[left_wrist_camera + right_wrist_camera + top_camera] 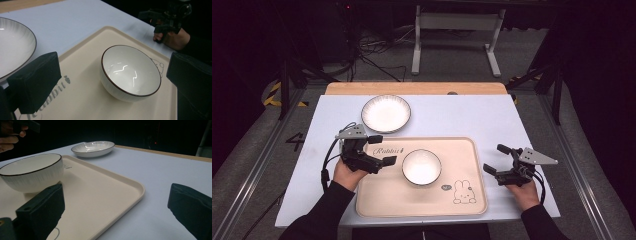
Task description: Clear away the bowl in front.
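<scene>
A white bowl point(421, 166) with a dark rim stands upright and empty in the middle of a beige tray point(422, 205). My left gripper point(382, 150) is open just left of the bowl, over the tray's left part, and nothing is between its jaws. In the left gripper view the bowl point(131, 71) sits ahead of the wide-apart pads point(35, 82), untouched. My right gripper point(496, 159) stands open off the tray's right edge, over the table. The right gripper view has the bowl point(31, 171) to the left on the tray point(100, 195).
A white ribbed plate point(386, 113) lies on the pale table point(462, 115) beyond the tray's far left corner. A rabbit drawing point(463, 192) marks the tray's near right part. A wooden strip runs along the table's far edge, with a metal stand on the floor behind.
</scene>
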A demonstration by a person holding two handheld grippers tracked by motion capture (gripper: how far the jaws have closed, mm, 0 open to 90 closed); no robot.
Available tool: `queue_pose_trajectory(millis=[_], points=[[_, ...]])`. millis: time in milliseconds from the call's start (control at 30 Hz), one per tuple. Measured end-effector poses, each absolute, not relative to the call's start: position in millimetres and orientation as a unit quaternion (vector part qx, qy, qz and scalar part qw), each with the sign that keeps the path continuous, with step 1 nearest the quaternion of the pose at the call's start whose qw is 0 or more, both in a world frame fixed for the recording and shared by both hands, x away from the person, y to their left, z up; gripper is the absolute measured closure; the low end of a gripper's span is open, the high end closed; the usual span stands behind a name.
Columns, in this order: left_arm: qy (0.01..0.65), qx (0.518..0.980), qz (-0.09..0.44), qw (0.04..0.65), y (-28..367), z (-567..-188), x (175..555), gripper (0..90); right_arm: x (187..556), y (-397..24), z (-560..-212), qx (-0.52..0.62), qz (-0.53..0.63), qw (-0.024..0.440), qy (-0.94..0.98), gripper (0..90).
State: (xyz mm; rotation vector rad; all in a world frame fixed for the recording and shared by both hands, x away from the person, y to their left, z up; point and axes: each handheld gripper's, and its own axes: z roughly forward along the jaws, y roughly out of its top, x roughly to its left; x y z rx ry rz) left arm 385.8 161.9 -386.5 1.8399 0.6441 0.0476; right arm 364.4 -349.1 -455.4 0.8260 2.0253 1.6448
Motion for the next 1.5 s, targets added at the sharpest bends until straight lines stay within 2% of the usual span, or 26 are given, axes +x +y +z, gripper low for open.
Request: queue_pose_trajectory(millis=[233,567,1000,1133,1367,1433,1500], points=[[0.25,0.745,0.061,0.615,181.8,-393.6,374.3,0.1,364.3,-349.2,-455.3,0.295,0.589,0.201,0.725,1.5],[0.264,0.718,0.074,0.64,199.7,-406.0,368.9,0.0,364.1,-349.4,-455.4,0.296,0.59,0.2,0.724,1.5],[0.306,0.714,0.124,0.618,215.8,-424.2,362.1,0.0,364.1,-349.9,-455.4,0.295,0.592,0.2,0.723,1.5],[0.325,0.711,0.125,0.611,221.9,-432.9,361.6,0.0,364.1,-350.0,-455.4,0.295,0.591,0.199,0.723,1.5],[0.325,0.662,0.176,0.652,228.9,-450.8,355.2,0.0,364.2,-350.3,-455.4,0.295,0.593,0.199,0.722,1.4],[0.327,0.658,0.192,0.65,229.6,-455.1,353.6,0.0,364.1,-350.4,-455.4,0.296,0.594,0.199,0.721,1.4],[0.336,0.67,0.187,0.635,230.0,-459.0,354.0,0.0,364.0,-350.6,-455.4,0.298,0.594,0.199,0.72,1.4]])
